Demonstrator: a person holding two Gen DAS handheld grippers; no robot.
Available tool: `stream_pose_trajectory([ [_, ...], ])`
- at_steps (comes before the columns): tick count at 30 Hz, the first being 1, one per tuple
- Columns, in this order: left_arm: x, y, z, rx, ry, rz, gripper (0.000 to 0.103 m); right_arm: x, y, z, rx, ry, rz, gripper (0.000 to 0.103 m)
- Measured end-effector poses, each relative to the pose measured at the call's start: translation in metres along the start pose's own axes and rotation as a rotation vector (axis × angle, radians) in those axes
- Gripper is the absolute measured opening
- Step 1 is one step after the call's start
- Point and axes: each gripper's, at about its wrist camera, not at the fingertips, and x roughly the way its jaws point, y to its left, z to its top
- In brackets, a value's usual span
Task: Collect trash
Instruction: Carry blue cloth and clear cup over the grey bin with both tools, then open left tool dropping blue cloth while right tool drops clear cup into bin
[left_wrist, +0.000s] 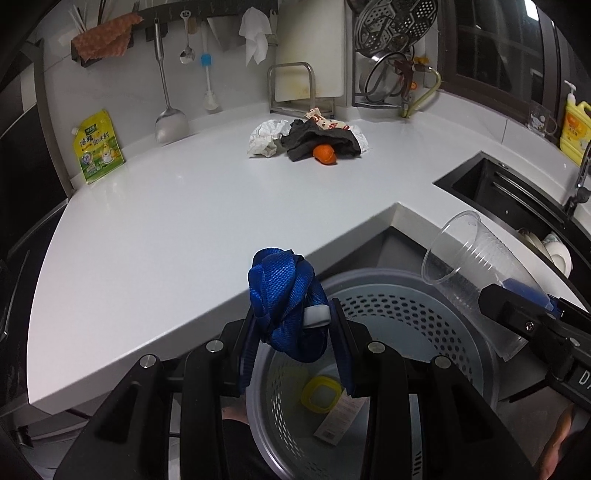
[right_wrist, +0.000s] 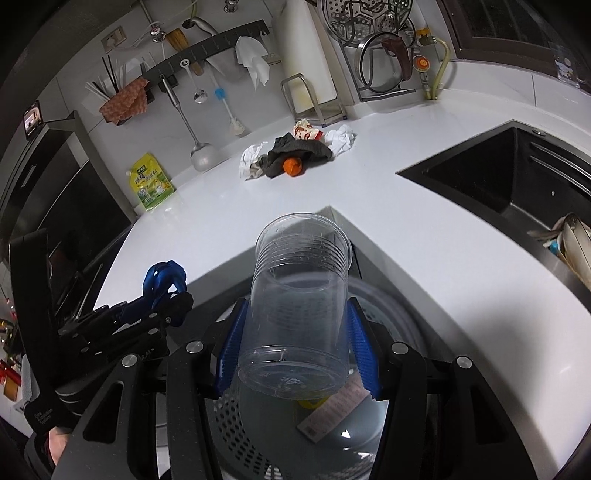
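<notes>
The left tool (left_wrist: 295, 325) is gripping a bundled blue strap (left_wrist: 284, 299) between its blue pads, holding it above the near rim of a grey perforated bin (left_wrist: 424, 317). The bin is sitting on the floor in the inner corner of the white bench (left_wrist: 166, 229), below the bench's front edge. The right tool (right_wrist: 295, 339) is clamping a clear plastic cup (right_wrist: 295, 314) by its sides, the cup's base pointing toward the camera and its mouth tipping away toward the bench. In the left wrist view the cup is hanging over the right side of the bin. Inside the bin, a yellow lid (left_wrist: 320, 395) and a strip of labelled packaging (left_wrist: 340, 421) are lying on the bottom.

Toward the back edge of the bench, more trash is waiting in a heap: a dark cloth (left_wrist: 317, 138) is lying over an orange peel (left_wrist: 325, 154), with crumpled white paper (left_wrist: 266, 138) touching it on the left and a printed wrapper (left_wrist: 325, 122) behind it. A yellow-green pouch (left_wrist: 99, 146) is leaning against the wall at the bench's far left corner. A black sink (right_wrist: 491, 181) is sitting in the bench on the right.
</notes>
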Motion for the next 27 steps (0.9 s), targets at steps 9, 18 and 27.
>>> stream_pose_trajectory([
  [9, -0.005, 0.002, -0.02, -0.015, 0.023, -0.018, 0.036, -0.001, 0.004, -0.028, -0.02, 0.036, -0.011, 0.052],
  [18, 0.001, 0.006, -0.035, -0.027, 0.064, -0.041, 0.036, 0.015, 0.002, -0.043, -0.006, 0.104, -0.009, 0.052],
  [27, 0.007, 0.006, -0.043, -0.017, 0.096, -0.048, 0.036, 0.023, 0.002, -0.049, -0.018, 0.14, -0.038, 0.052],
])
